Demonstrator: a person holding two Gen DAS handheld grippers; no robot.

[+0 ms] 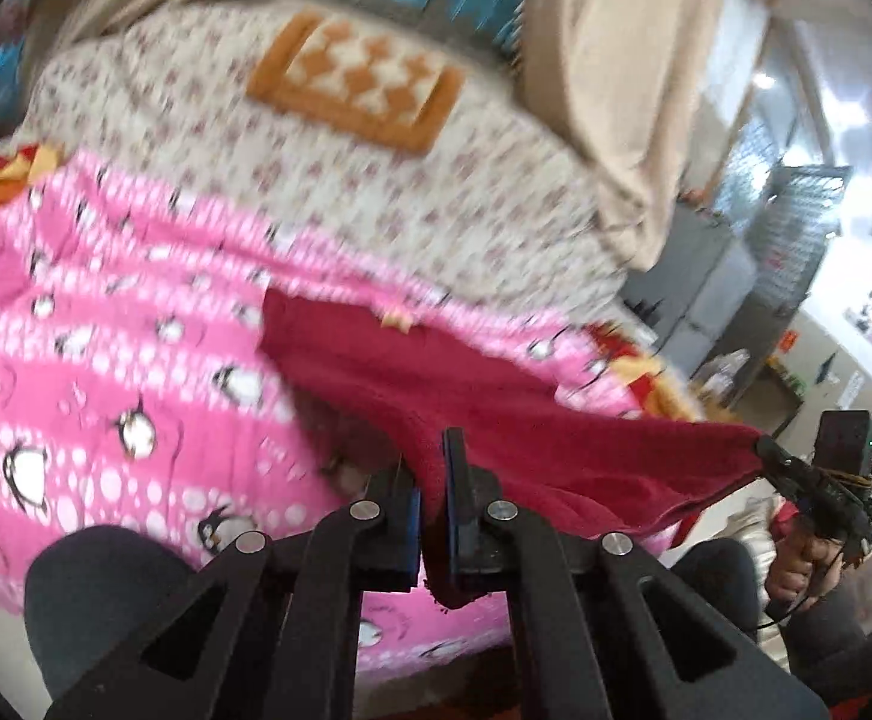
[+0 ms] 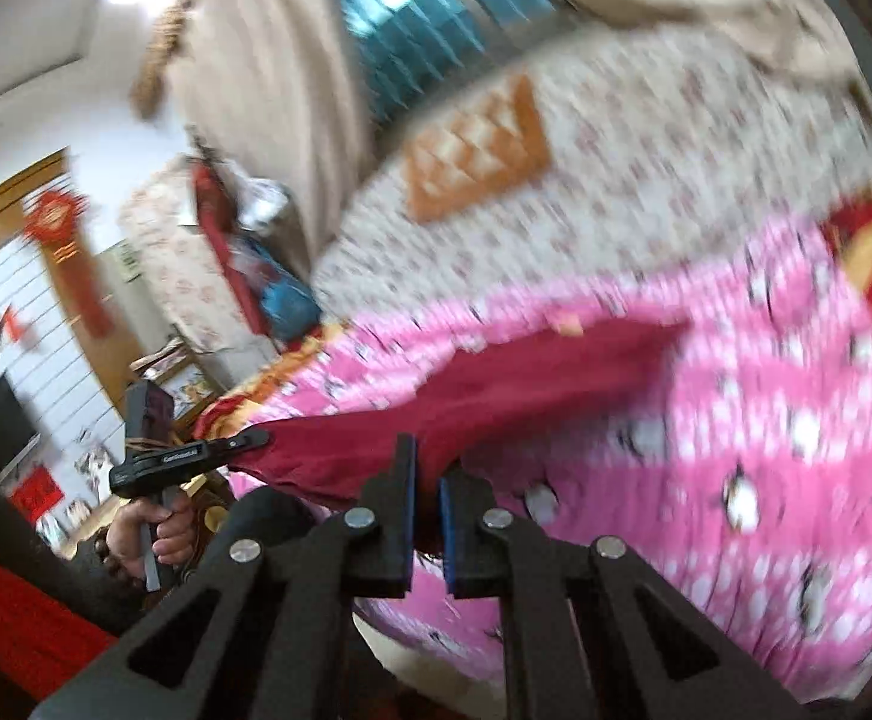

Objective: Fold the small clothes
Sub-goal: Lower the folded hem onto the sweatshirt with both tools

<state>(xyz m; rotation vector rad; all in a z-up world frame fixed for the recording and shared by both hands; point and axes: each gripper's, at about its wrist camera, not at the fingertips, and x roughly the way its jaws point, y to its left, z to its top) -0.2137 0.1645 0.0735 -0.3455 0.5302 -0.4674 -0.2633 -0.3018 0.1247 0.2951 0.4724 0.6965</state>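
Dark red small garment, stretched in the air between both tools above a pink penguin-print blanket on the bed. Left gripper: jaws closed on one edge of the cloth. Right gripper: jaws clamped on the opposite edge. Farther back, an orange-and-white checked cushion lies on a floral sheet. Both views are motion-blurred.

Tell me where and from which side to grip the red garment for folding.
Grip the red garment at its near edge, coming in from the near side, one corner per gripper. That edge is lifted and stretched between the left gripper and right gripper, both already shut on it, while the far end lies on the pink penguin blanket.
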